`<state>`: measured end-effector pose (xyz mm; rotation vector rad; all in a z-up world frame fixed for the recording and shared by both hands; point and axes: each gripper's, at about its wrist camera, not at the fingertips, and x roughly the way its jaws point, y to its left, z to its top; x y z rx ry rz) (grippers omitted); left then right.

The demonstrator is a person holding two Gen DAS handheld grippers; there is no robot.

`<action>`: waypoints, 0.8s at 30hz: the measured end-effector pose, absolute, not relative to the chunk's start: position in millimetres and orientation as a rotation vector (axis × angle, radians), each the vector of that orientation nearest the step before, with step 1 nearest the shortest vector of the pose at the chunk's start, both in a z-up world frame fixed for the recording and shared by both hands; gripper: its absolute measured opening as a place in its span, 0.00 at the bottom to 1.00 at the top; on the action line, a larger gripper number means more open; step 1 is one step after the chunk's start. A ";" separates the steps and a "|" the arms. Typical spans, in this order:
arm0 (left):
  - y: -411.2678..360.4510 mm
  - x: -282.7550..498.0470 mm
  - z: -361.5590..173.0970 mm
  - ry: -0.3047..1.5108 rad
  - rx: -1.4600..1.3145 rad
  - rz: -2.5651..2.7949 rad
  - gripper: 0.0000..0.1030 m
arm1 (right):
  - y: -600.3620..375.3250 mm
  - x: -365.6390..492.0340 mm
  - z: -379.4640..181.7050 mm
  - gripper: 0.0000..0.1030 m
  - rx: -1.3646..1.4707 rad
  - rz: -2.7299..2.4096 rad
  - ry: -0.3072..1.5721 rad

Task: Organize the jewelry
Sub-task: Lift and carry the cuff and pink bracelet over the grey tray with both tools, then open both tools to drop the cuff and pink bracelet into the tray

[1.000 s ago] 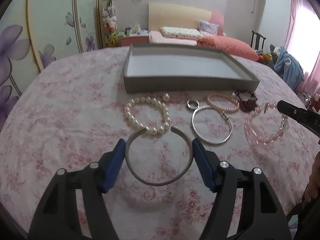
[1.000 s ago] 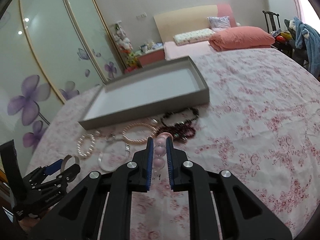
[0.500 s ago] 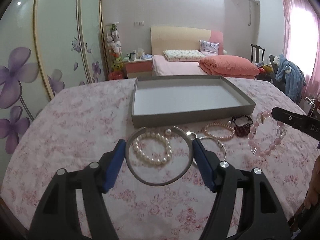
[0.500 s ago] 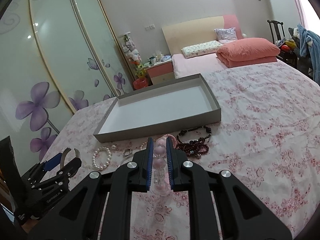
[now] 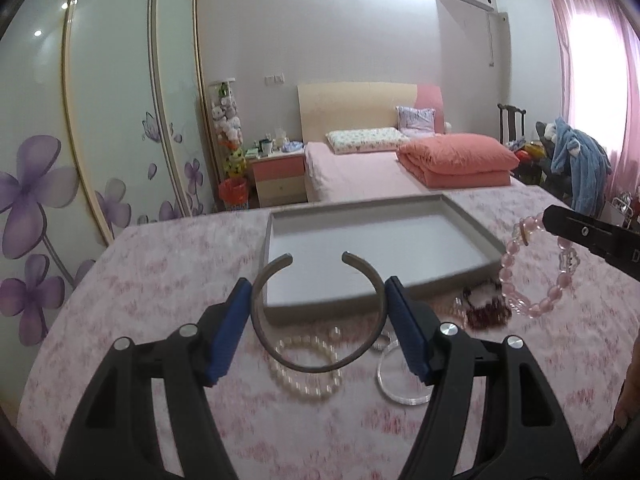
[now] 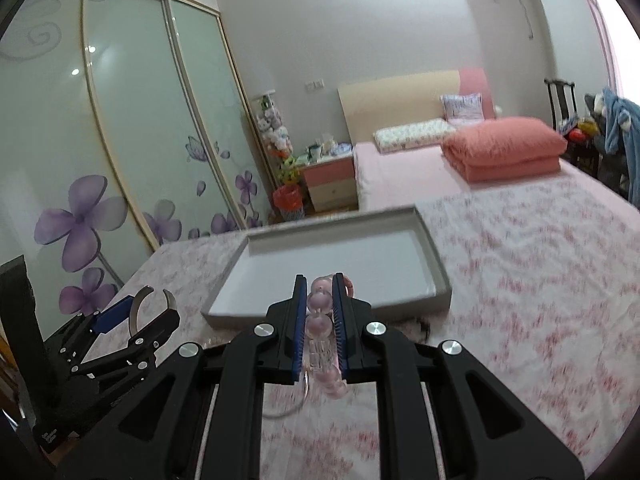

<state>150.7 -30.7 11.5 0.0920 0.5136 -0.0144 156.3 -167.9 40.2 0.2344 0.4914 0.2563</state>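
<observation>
My left gripper point(image 5: 318, 286) is shut on a silver open cuff bangle point(image 5: 316, 364) and holds it above the table, in front of the grey tray point(image 5: 478, 234). My right gripper point(image 6: 319, 282) is shut on a pink bead bracelet point(image 6: 320, 326); the bracelet also shows hanging in the air in the left wrist view point(image 5: 536, 304). The tray point(image 6: 434, 256) is empty with a white floor. On the flowered cloth lie a white pearl bracelet point(image 5: 308, 384), a clear ring bangle point(image 5: 400, 388) and a dark red bead bracelet point(image 5: 486, 312).
The table has a pink flowered cloth point(image 5: 160, 280). A bed with an orange quilt point(image 5: 456, 160) stands behind it. Sliding wardrobe doors point(image 5: 100, 120) with purple flowers are to the left. A chair with blue clothes point(image 5: 576, 156) is at the right.
Both grippers have risen off the table with their bracelets. The cuff bangle and the pink bracelet now hang higher, level with the tray, and the views tilt up toward the room.
</observation>
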 end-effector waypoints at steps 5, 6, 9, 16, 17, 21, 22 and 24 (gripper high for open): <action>-28.7 182.2 18.9 0.495 0.075 0.002 0.64 | -167.0 176.8 52.7 0.13 0.236 0.243 0.456; -29.4 186.3 18.2 0.494 0.076 0.007 0.64 | -166.2 180.2 53.8 0.13 0.236 0.241 0.453; -30.6 206.7 15.2 0.495 0.080 0.022 0.64 | -164.5 196.5 55.8 0.13 0.234 0.235 0.445; -29.2 263.7 -6.3 0.574 0.056 0.025 0.64 | -158.5 251.7 39.4 0.13 0.256 0.233 0.503; -30.1 270.7 -10.1 0.585 0.061 0.029 0.64 | -157.2 260.9 35.7 0.13 0.262 0.237 0.517; -34.1 298.2 -24.5 0.640 0.064 0.011 0.64 | -152.5 295.4 18.4 0.13 0.285 0.246 0.577; -34.9 306.5 -28.8 0.656 0.067 0.005 0.64 | -151.6 300.6 14.8 0.13 0.290 0.246 0.591; -36.7 317.2 -36.3 0.675 0.076 0.000 0.64 | -153.0 315.5 2.6 0.13 0.306 0.240 0.634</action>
